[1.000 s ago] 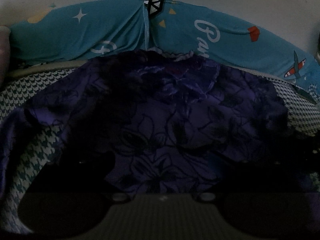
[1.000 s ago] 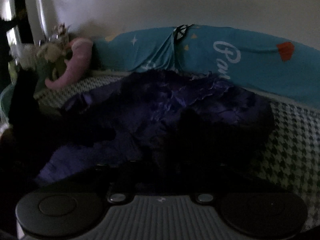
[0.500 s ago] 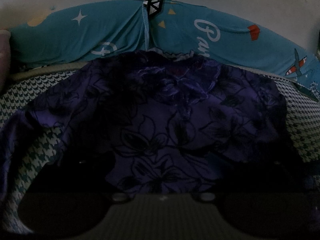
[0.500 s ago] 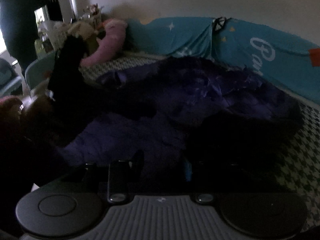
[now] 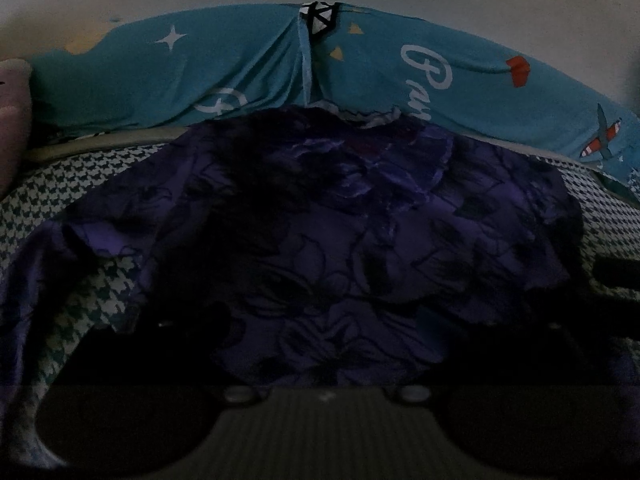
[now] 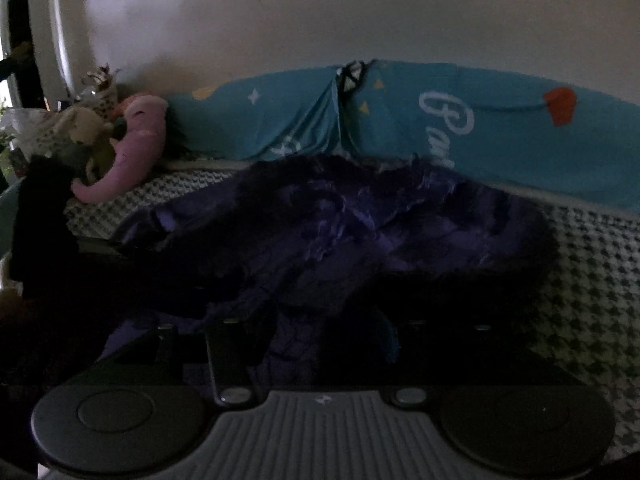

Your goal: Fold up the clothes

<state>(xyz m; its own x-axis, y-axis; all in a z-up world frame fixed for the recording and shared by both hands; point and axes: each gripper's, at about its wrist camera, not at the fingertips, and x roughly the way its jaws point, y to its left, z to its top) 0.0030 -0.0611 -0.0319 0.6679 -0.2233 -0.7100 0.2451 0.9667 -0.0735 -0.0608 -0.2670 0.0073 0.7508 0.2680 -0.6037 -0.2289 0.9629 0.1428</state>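
Note:
A dark purple garment (image 5: 340,240) with a black flower print lies spread on the houndstooth bed cover (image 5: 80,184); one sleeve trails off to the left. My left gripper (image 5: 324,340) hovers low over its near hem, the dark fingers wide apart and open, with cloth showing flat between them. In the right wrist view the same garment (image 6: 360,232) looks rumpled, with a fold rising toward the camera. My right gripper (image 6: 312,344) is over the near edge, open, with a gap between its fingers (image 6: 228,352) and purple cloth in that gap.
A long teal bolster (image 5: 240,68) with white script runs along the wall behind the garment. Pink and beige soft toys (image 6: 132,148) are piled at the bed's far left. Bare houndstooth cover (image 6: 592,280) lies right of the garment. The room is dim.
The garment has flattened and its left side has spread in the left wrist view. The right wrist camera swung left toward the toys and a standing person, then back to the bolster.

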